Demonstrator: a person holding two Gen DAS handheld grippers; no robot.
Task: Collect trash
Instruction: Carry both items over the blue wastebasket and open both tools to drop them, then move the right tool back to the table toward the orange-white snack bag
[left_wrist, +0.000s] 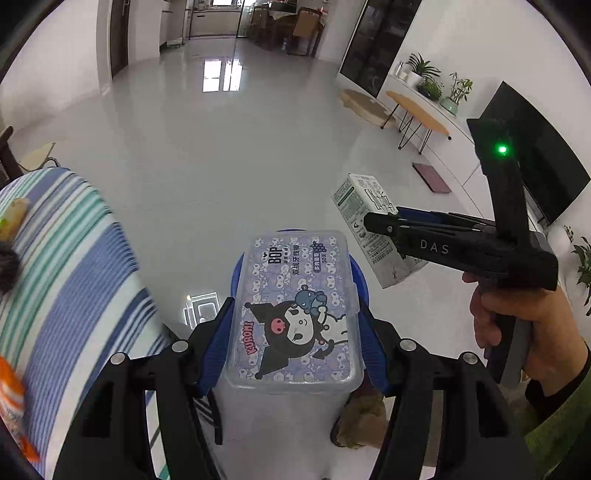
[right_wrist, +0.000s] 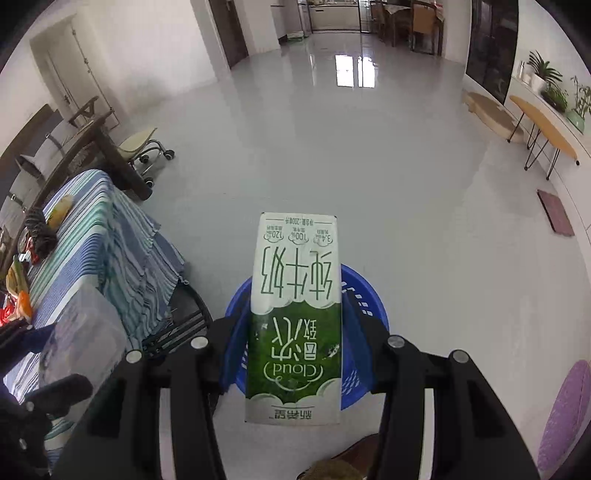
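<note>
left tongs (left_wrist: 291, 332): clamped on floss-pick box (left_wrist: 295, 310), over blue bin (left_wrist: 360, 275)
right tongs (right_wrist: 295, 332): clamped on milk carton (right_wrist: 295, 317), above bin
tip: centre over the rim, release one item at a time

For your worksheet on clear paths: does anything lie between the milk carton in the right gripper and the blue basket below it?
Nothing visible does. The milk carton hangs directly above the blue basket, with only open air between them.
</note>
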